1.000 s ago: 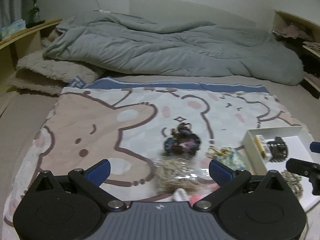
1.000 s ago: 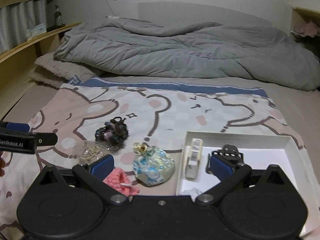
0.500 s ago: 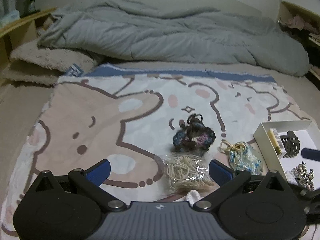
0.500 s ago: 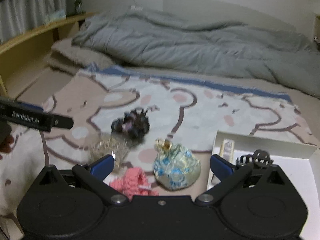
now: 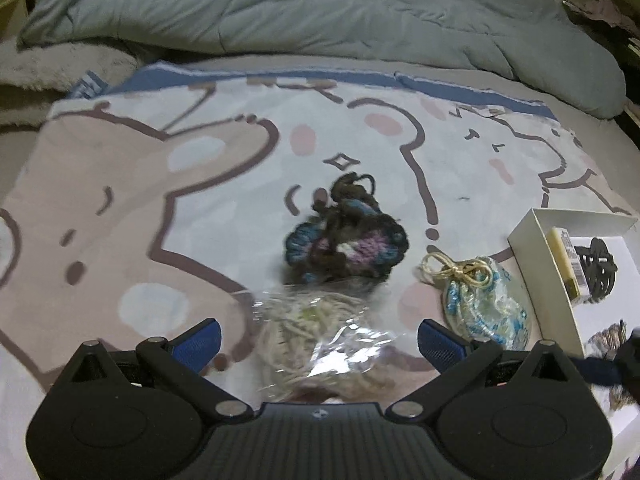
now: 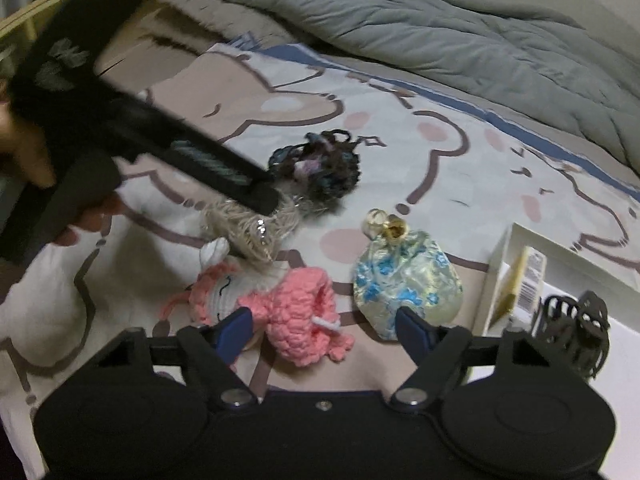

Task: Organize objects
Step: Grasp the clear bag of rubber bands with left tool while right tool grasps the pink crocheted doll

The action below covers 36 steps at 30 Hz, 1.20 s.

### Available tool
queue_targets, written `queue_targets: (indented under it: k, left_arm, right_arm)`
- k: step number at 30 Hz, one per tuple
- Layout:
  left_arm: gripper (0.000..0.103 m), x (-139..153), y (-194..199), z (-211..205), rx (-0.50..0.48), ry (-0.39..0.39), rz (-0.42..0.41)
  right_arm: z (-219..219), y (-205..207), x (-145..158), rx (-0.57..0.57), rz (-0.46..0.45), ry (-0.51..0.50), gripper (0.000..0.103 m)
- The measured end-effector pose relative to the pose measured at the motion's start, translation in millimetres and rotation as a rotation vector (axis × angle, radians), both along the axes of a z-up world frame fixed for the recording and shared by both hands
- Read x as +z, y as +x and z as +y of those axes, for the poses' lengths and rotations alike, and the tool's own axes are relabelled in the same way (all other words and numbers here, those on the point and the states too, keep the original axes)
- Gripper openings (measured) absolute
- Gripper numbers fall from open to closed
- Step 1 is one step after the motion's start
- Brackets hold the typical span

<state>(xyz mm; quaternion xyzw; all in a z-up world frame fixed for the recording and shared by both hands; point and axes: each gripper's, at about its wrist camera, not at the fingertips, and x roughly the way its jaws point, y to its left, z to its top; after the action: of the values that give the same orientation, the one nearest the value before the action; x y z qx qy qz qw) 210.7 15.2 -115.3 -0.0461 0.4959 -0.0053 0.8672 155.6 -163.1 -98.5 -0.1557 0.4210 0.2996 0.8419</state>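
My right gripper (image 6: pixel 324 326) has jaws closing around the pink crochet toy (image 6: pixel 280 312), not yet pinching. It's soft and light, so grab mid-body. My left gripper (image 5: pixel 320 338) has jaws wide, empty, over the bagged string (image 5: pixel 320 340).

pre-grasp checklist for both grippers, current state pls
1. Left gripper over its target: ok, the clear bag of pale cord lies between its open fingers.
2. Left pads on the bag: cannot tell, contact is blurred.
3. Right gripper lined up: ok, the pink crochet toy sits between its fingers; the jaws are closing, pads not yet pressing.
4. Neighbours clear of the right grasp: not ok, the floral pouch lies right by one fingertip.
5. White box has room: ok, it holds a black hair claw and a small carton, with bare floor left.
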Motion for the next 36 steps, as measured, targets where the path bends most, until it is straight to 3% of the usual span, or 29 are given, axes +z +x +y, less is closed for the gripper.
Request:
queue_targets:
  k: [4, 9, 14, 16, 18, 21, 24, 30, 36]
  left_arm:
    - [0.103, -11, 12, -7, 0.007, -0.026, 0.039]
    - [0.103, -26, 21, -7, 0.024, 0.007, 0.089]
    - [0.103, -36, 25, 3, 0.068, -0.001, 0.116]
    - [0.101, -37, 27, 6, 0.083, -0.02, 0.122]
    - [0.094, -40, 28, 8, 0.087, -0.035, 0.142]
    - [0.08, -42, 29, 8, 0.099, 0.005, 0.165]
    - [0.075, -40, 27, 12, 0.116, -0.008, 0.156]
    - [0.07, -26, 18, 21, 0.138, -0.054, 0.129]
    - [0.069, -2, 0, 25, 0.121, -0.057, 0.069]
  right_arm:
    - [4, -1, -4, 0.054, 0.018, 0.001, 0.069]
    - [9, 1, -9, 0.107, 0.062, 0.021, 0.055]
    - [14, 4, -15, 0.129, 0.063, 0.001, 0.052]
    - [13, 6, -14, 0.124, 0.057, 0.012, 0.046]
    - [13, 8, -14, 0.123, 0.051, 0.015, 0.042]
    - [15, 5, -15, 0.151, 0.037, -0.003, 0.035]
    - [17, 4, -13, 0.155, 0.024, -0.015, 0.025]
    - [11, 5, -5, 0.132, 0.062, 0.029, 0.022]
    - [7, -3, 12, 0.092, 0.04, 0.057, 0.018]
